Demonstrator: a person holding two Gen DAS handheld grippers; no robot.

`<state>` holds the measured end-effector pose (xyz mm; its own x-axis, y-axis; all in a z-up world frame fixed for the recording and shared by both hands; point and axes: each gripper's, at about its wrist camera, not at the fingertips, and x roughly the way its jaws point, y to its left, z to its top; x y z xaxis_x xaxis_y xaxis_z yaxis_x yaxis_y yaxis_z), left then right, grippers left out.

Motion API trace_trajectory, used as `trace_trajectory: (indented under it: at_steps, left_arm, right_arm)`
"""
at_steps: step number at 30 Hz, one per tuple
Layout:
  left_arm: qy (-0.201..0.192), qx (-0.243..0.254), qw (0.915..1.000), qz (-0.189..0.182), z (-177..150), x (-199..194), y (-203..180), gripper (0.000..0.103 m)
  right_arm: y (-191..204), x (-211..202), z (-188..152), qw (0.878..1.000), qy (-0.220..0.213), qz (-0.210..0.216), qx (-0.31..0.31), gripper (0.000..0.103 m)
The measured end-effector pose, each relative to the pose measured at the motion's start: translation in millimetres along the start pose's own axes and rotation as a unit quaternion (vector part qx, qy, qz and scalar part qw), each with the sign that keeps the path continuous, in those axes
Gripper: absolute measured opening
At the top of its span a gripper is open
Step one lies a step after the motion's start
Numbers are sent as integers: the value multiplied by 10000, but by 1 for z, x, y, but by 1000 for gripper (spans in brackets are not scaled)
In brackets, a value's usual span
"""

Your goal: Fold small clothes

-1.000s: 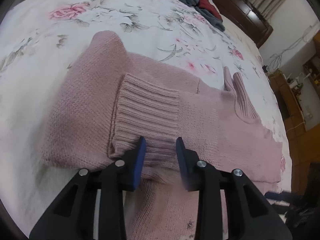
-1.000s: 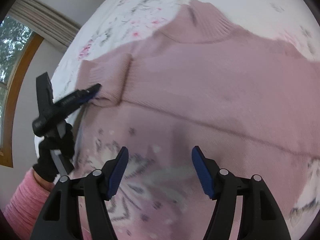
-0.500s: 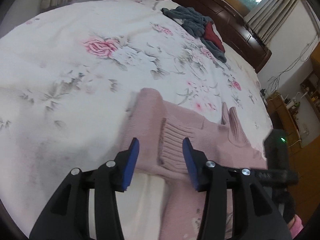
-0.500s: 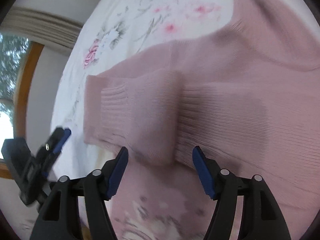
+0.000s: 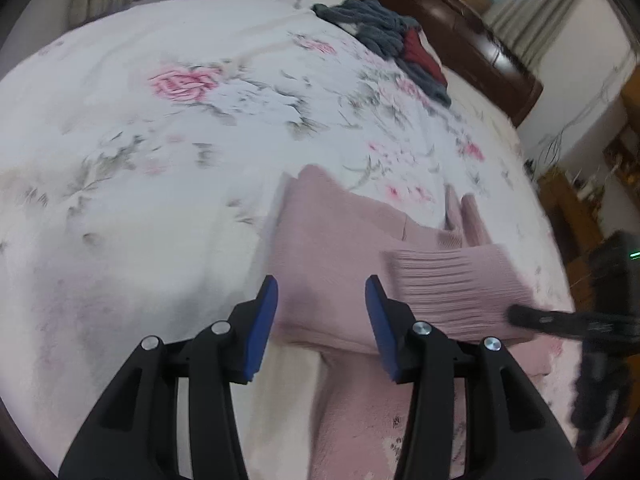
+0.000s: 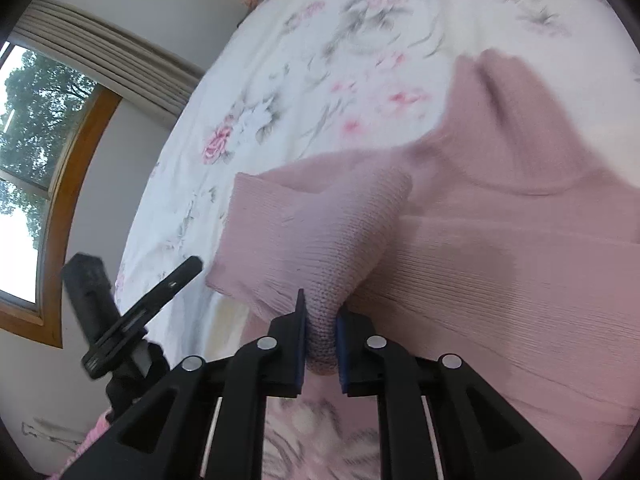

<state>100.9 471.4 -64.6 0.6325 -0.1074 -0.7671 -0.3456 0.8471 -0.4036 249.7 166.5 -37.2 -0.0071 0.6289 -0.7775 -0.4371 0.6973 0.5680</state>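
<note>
A pink knit sweater (image 5: 340, 248) (image 6: 500, 260) lies on the floral bedspread (image 5: 160, 128), its high collar (image 6: 516, 120) at the far side. One sleeve is folded across the body, its ribbed cuff (image 5: 452, 284) near the lower right of the left wrist view. My right gripper (image 6: 321, 320) is shut on a bunched fold of that sleeve (image 6: 328, 240). In the left wrist view it shows as a dark shape (image 5: 568, 322) touching the cuff. My left gripper (image 5: 322, 304) hangs open just above the sweater's folded edge, holding nothing. It also appears at the left of the right wrist view (image 6: 152, 300).
A heap of grey and dark red clothes (image 5: 392, 44) lies at the far side of the bed by the dark wooden headboard (image 5: 460, 28). A window with a wooden frame (image 6: 60, 184) and curtains is beside the bed. Furniture and cables stand at the right (image 5: 580, 184).
My left gripper let go of the ribbed cuff and drew back, open. My right gripper moved onto the folded sleeve and closed on it.
</note>
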Motion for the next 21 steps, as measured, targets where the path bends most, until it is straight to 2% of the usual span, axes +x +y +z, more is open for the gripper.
trace_trajectory:
  at_steps: [3, 7, 13, 21]
  left_arm:
    - [144, 167, 9998, 26, -2, 16, -19, 45]
    - [380, 533, 9974, 294, -8, 43, -46, 45]
    - [736, 843, 9914, 685, -18, 79, -56, 45]
    - [731, 1010, 9895, 729, -22, 83, -56, 46]
  right_arm:
    - [-20, -26, -12, 9997, -87, -211, -13, 12]
    - [-50, -38, -25, 9980, -121, -616, 54, 12]
    - [-98, -19, -35, 9957, 101, -738, 546, 12]
    - [-122, 1, -44, 9932, 258, -735, 865, 14]
